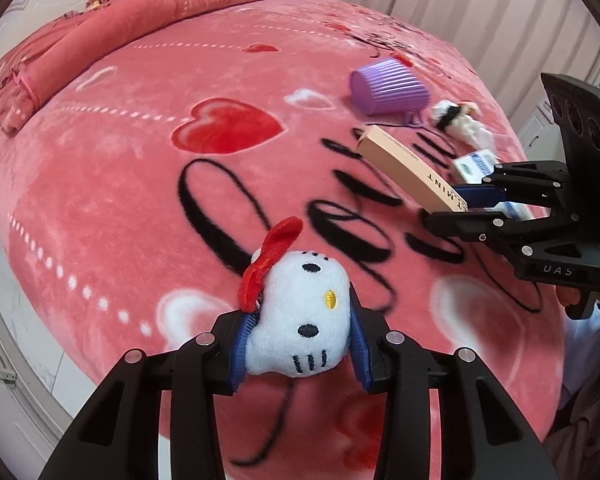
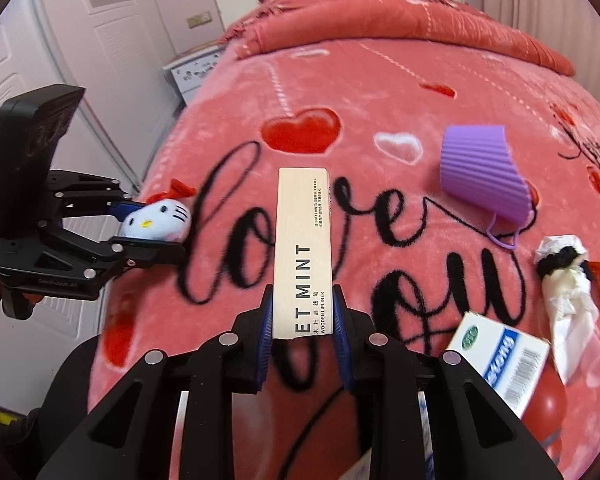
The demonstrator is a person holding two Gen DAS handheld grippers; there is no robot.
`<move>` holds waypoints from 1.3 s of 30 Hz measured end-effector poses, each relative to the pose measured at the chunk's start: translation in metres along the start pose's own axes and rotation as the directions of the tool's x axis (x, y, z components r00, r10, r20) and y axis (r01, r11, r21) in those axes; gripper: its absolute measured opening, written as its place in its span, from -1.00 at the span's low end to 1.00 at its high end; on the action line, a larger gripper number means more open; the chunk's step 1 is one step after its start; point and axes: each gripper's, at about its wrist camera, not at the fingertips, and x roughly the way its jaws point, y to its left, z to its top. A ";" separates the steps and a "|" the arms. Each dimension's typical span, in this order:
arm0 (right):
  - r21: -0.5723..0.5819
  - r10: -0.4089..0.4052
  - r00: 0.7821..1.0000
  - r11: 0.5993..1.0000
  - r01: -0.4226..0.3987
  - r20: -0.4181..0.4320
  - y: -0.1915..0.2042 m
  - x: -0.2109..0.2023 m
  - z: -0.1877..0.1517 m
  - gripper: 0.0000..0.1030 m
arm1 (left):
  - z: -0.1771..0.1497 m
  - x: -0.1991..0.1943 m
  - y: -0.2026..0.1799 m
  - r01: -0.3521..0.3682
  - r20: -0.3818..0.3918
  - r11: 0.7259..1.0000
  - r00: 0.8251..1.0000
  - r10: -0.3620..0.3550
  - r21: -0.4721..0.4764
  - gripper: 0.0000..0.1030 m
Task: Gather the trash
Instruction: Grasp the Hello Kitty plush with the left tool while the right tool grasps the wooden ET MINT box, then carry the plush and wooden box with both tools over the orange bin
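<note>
Lipliner box in right tongs, level

"ET MINT" and "WOODEN LIPLINER" on the cream box (first letters hidden), "love" across the blanket, "DAS" on the right tongs

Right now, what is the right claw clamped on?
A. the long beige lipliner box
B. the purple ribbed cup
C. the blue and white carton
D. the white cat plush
A: the right claw is shut on the lipliner box, its pads pressed to both sides near the box's lower end, while the left claw grips the cat plush.
</note>
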 end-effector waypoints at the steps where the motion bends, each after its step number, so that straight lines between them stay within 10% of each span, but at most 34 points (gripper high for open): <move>1: 0.002 0.010 1.000 1.000 -0.010 0.007 0.002 -0.008 -0.002 -0.48 | -0.001 -0.005 -0.003 0.000 0.003 1.000 1.000 0.000 0.001 -0.17; 24: 0.121 0.011 0.985 0.992 -0.032 0.171 0.007 -0.223 -0.161 -0.47 | -0.027 -0.089 -0.216 0.067 0.027 0.966 0.997 -0.076 0.248 -0.17; 39: 0.473 -0.288 0.936 0.866 0.164 0.201 -0.098 -0.358 -0.339 -0.47 | 0.006 -0.031 -0.433 0.272 -0.090 0.781 0.959 -0.269 0.562 -0.17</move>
